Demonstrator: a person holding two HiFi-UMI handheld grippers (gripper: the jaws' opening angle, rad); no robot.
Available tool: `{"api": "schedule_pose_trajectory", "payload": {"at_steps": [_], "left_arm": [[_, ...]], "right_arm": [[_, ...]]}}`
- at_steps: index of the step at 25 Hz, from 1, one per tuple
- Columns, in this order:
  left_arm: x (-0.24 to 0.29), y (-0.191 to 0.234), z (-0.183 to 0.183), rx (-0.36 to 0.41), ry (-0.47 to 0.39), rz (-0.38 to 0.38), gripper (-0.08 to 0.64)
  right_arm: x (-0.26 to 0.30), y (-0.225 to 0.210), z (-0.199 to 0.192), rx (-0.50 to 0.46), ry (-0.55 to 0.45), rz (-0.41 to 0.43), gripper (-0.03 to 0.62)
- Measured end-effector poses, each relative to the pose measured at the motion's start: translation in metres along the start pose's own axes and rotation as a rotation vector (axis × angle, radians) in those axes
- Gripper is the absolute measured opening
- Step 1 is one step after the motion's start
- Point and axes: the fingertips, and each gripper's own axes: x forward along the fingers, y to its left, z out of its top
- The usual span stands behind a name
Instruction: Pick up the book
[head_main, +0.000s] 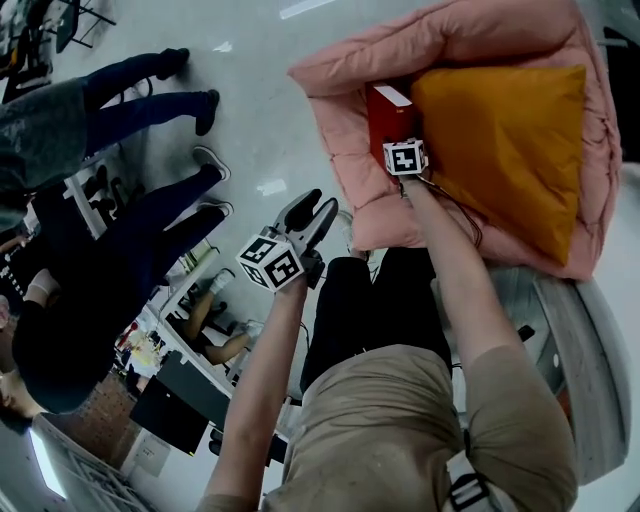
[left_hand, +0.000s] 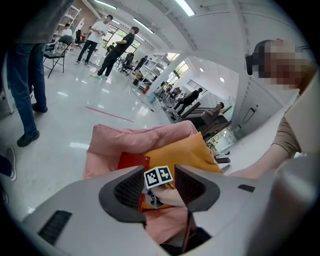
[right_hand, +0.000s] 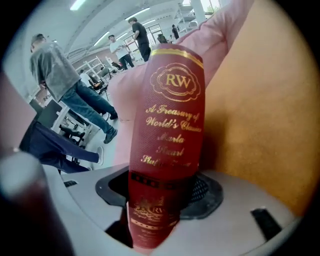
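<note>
On the pale floor (head_main: 260, 120) in front of us sits the biggest thing in view, a pink padded lounger (head_main: 340, 120), with 1 large orange cushion (head_main: 500, 150) filling its seat. The red hardback book (head_main: 385, 115) stands on end in the slot between that cushion and the lounger's pink side wall, its gilt "RW" spine turned toward us and its white page edge on top.

Our right gripper (head_main: 402, 148) points steeply down onto the book. In the right gripper view the spine runs straight between the 2 jaws, which are clenched around it, and both pads appear to meet the covers. Our left gripper (head_main: 312, 212) hangs well apart from the lounger, over the floor. Its jaws are spread and carry nothing, and in the left gripper view we see only the lounger and the right gripper's marker cube through the gap.

We judge that the grasp is the step in hand and that the lift has not begun, since the book is still seated in its slot. The next move calls for a firm squeeze on the covers. We should then pull up along the line of the slot, so the cushion does not drag the book askew. The spine is narrow and glossy, so a slack hold might slip.
</note>
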Motion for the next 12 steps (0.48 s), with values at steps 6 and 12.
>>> {"api": "schedule_pose_trajectory", "payload": {"at_steps": [6, 12], "left_arm": [[-0.016, -0.017, -0.004, 0.054, -0.037, -0.052, 0.183], [-0.077, -0.030, -0.007, 0.086, -0.112, -0.111, 0.183]], "right_arm": [[-0.068, 0.006, 0.004, 0.125, -0.131, 0.088, 0.248], [-0.172, 0.051, -0.001, 0.275, -0.260, 0.236, 0.245]]}}
